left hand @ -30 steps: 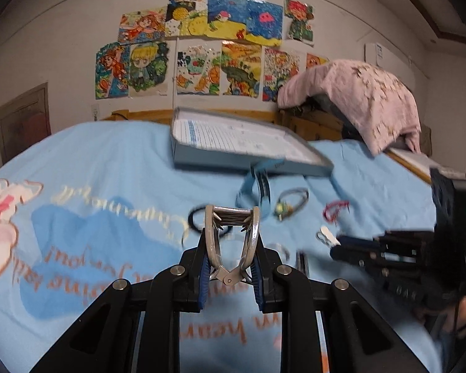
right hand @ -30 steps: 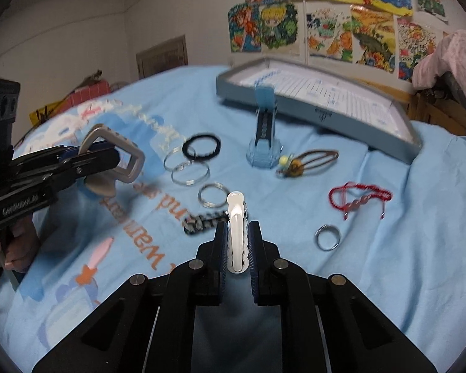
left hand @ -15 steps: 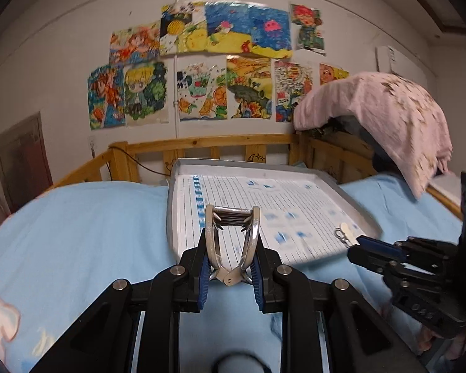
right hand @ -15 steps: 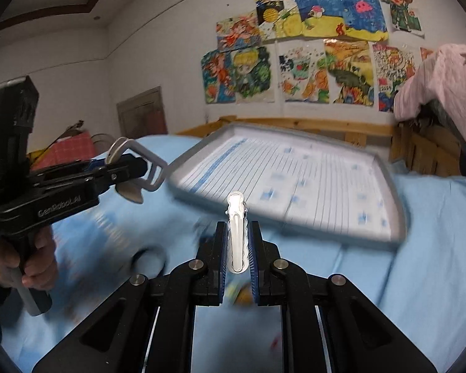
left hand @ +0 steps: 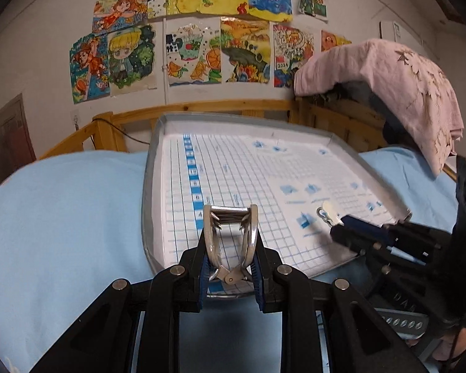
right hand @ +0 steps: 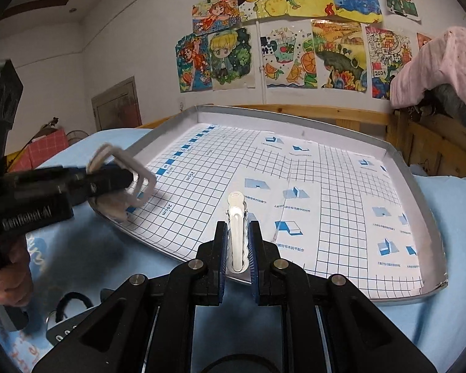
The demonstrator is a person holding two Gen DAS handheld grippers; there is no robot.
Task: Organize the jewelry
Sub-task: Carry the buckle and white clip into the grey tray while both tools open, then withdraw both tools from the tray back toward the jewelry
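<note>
Over the tray now: both grippers carried their clips off the blue bedspread (left hand: 62, 205) to the grey tray (left hand: 152, 161).
Left gripper (left hand: 230, 248), bottom centre, clamped on the silver claw clip (left hand: 231, 227); right gripper (right hand: 236, 245) pinched tight on the white hair clip (right hand: 236, 217). Tray filled neither view a second ago. Both clips hang above the tray's near edge, so release looks next.

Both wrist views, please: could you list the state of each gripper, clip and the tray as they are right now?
left gripper: shut on the metal claw clip
metal claw clip: held, its teeth apart, over the tray's near edge
right gripper: shut on the white hair clip
white hair clip: held upright, closed
tray: lying on the blue bedsheet, nothing in it yet
</note>
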